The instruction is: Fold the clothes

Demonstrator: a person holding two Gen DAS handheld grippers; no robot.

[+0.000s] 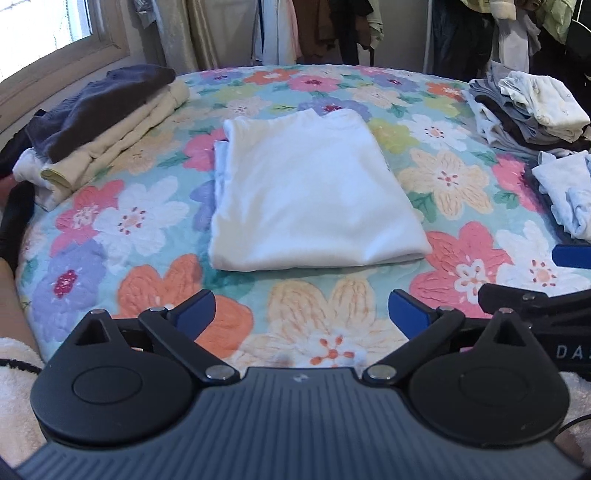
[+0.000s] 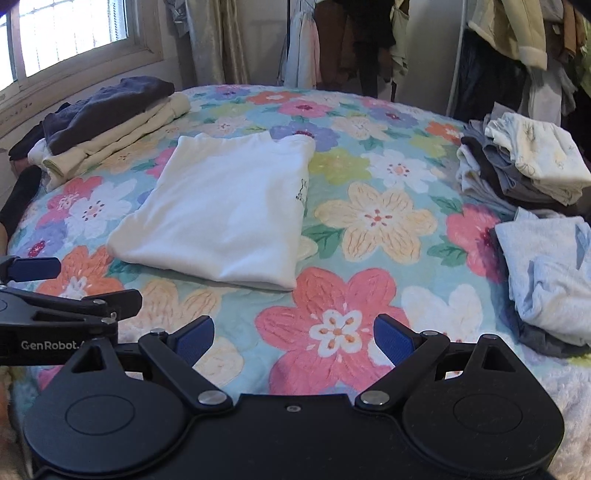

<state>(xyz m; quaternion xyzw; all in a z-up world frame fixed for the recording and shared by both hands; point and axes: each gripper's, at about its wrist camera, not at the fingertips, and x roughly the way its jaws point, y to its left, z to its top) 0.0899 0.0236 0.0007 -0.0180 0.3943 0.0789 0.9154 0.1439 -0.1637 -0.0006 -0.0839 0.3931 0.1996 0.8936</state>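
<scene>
While the folded white shirt (image 1: 314, 192) lies flat in the middle of the bed (image 1: 454, 177), on the flowered quilt, nothing touches it. Its folded edge faces the grippers, and a small dark print shows on its right side in the right wrist view.

The left gripper (image 1: 301, 308) is released, its blue pads spread wide over the quilt just before the near edge of the shirt, holding nothing. The right gripper (image 2: 293, 338) is also released and holds nothing, above a pink flower, to the right of the shirt and a little nearer.

On the left, near the window (image 2: 70, 33), stands a pile of folded clothes (image 1: 107, 122), cream below and dark grey on top. On the right there is a second stack (image 2: 524, 162) with a pale printed piece on top. In front of it lies a crumpled light blue garment (image 2: 550, 273), well apart from the shirt. Behind the bed hang clothes (image 2: 332, 40) on a rack.
</scene>
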